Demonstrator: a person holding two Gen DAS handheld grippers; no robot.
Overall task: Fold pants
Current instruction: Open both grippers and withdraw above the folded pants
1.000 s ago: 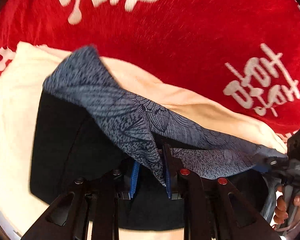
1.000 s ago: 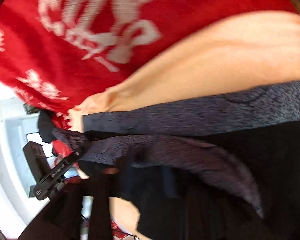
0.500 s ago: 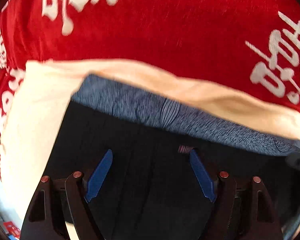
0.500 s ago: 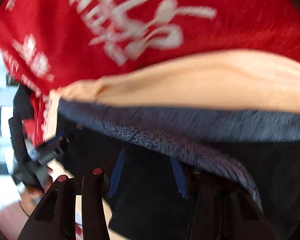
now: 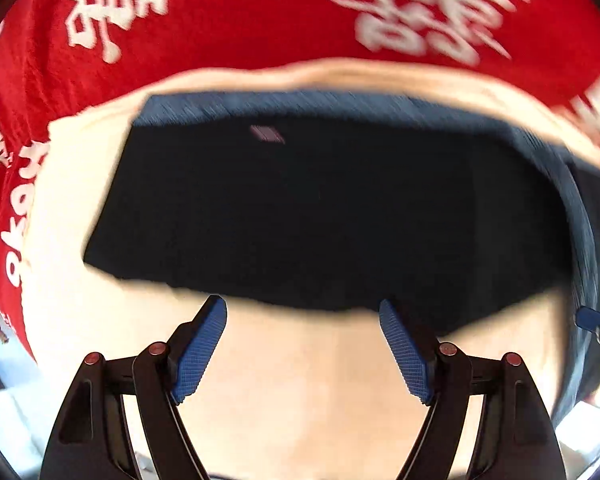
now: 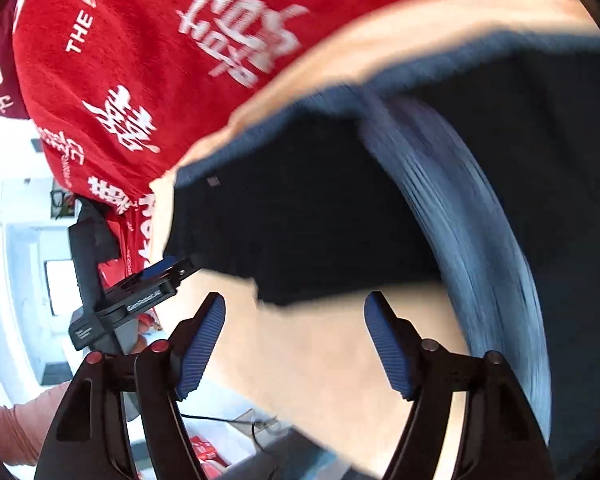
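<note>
The dark pants (image 5: 320, 208) lie folded flat on a cream cloth (image 5: 292, 380), with a blue-grey patterned waistband along the far edge. My left gripper (image 5: 302, 350) is open and empty, just short of the pants' near edge. My right gripper (image 6: 294, 346) is open and empty, also just short of the near edge of the pants (image 6: 308, 216). A blurred blue-grey band of fabric (image 6: 472, 240) curves down at the right. The left gripper also shows in the right wrist view (image 6: 156, 280).
A red cloth with white lettering (image 5: 260, 16) covers the surface beyond the cream cloth; it also shows in the right wrist view (image 6: 148, 52). A white room and floor clutter show at the left (image 6: 24, 248).
Both grippers let go of the patterned waistband, opened, and pulled back toward me. The pants now lie flat, folded over.
</note>
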